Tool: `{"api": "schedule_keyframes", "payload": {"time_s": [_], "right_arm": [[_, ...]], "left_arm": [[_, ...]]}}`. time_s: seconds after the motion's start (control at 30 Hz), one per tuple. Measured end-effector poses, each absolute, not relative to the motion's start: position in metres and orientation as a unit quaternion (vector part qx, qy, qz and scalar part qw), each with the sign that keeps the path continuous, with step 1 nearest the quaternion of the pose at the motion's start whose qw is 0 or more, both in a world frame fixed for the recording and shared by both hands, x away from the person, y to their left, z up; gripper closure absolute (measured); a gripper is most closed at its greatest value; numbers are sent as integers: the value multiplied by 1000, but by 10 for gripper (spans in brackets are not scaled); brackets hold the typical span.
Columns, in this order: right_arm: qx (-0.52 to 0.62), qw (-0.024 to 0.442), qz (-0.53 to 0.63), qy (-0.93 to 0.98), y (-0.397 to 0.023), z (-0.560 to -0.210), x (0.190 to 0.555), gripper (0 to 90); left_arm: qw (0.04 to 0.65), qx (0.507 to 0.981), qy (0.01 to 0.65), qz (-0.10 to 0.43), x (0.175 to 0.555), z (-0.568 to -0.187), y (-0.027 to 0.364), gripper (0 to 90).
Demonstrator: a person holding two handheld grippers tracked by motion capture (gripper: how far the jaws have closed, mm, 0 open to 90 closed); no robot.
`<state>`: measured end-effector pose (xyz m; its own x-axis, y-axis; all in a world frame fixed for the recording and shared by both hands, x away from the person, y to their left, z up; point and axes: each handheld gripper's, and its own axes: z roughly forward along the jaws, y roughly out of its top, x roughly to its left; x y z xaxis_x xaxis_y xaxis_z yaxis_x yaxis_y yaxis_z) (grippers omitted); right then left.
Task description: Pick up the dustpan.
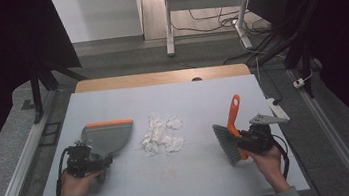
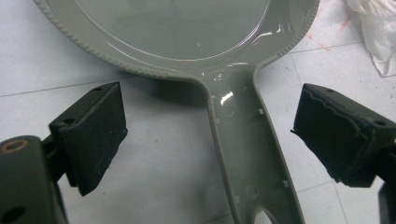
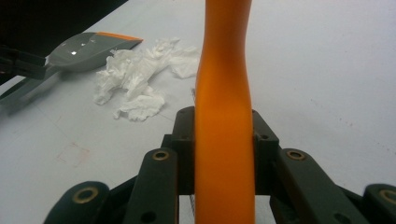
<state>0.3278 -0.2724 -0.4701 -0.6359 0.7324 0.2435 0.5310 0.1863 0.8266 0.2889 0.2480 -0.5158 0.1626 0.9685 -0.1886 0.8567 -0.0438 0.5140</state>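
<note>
A grey dustpan with an orange lip lies on the left of the table, its handle pointing toward the person. My left gripper is open around that handle; both black pads stand clear of it on either side. My right gripper is shut on the orange handle of a hand brush, whose grey bristles point left and down toward the table. Crumpled white paper lies between the dustpan and the brush. The right gripper view has the paper and the dustpan at upper left.
The pale blue table top has a wooden strip along its far edge. A white power strip sits at the right edge beside the right gripper. Metal rails run down both sides of the table, with desk legs and cables beyond.
</note>
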Motion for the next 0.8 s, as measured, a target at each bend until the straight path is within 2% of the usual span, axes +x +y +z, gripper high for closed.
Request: {"api": "schedule_keyframes", "payload": {"time_s": [0.37, 0.8], "right_arm": [[412, 105, 485, 764, -271, -470, 327, 699], [412, 107, 483, 765, -271, -470, 327, 699]], "left_arm": [[259, 710, 646, 103, 293, -527, 246, 194], [277, 702, 648, 101, 295, -529, 244, 389]]}}
